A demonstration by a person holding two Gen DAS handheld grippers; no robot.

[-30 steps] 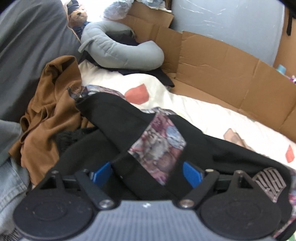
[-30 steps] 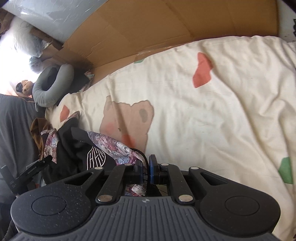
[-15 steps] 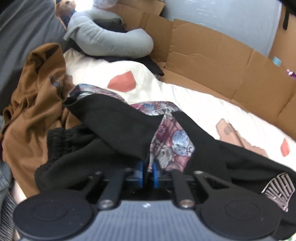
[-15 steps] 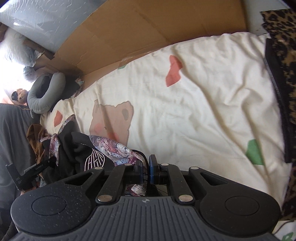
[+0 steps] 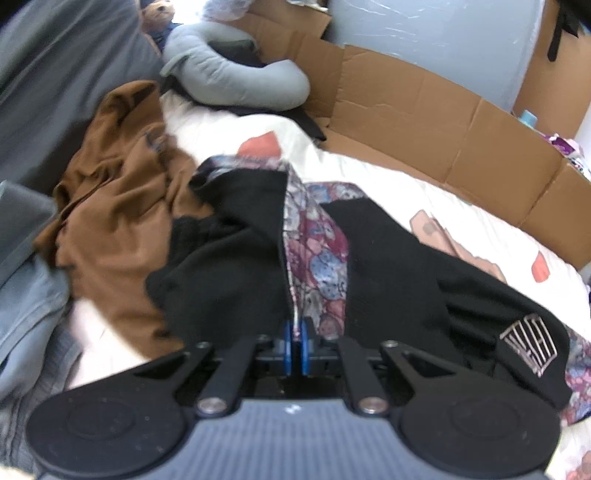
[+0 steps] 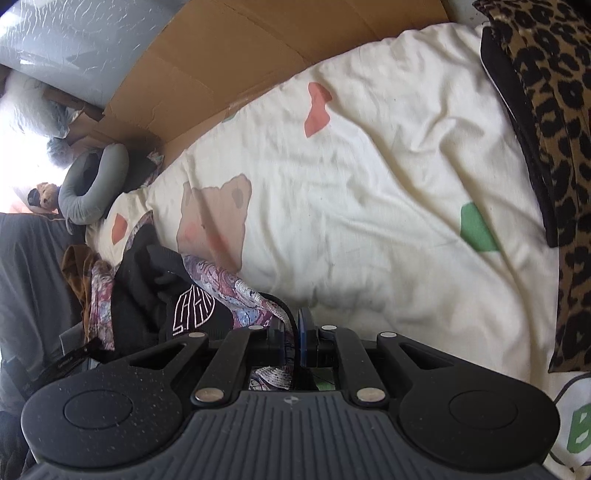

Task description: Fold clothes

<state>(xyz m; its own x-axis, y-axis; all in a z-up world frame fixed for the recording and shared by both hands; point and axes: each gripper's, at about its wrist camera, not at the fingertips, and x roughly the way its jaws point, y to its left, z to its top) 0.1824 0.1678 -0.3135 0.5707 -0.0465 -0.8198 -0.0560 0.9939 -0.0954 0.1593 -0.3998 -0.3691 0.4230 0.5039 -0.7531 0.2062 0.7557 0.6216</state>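
Observation:
A black garment with a patterned purple-pink lining [image 5: 321, 254] lies crumpled on the cream bedsheet [image 5: 461, 206]. My left gripper [image 5: 295, 332] is shut on the garment's lined edge, blue pads pressed together on the fabric. In the right wrist view the same black garment [image 6: 147, 291] shows a white logo [image 6: 194, 308] and stretches left. My right gripper [image 6: 291, 328] is shut on its patterned hem, close over the bedsheet [image 6: 369, 184]. A brown garment [image 5: 118, 206] lies heaped to the left of the black one.
A grey curved pillow [image 5: 236, 77] and a teddy bear [image 5: 157, 18] sit at the bed's head. Cardboard panels [image 5: 443, 118] line the far side. A leopard-print fabric [image 6: 554, 129] lies on the right. Denim [image 5: 26, 302] and grey cloth lie at the left.
My left gripper went from open around the black garment to shut on its lined edge. The right gripper stayed shut on the hem and moved right, bringing the leopard fabric into view.

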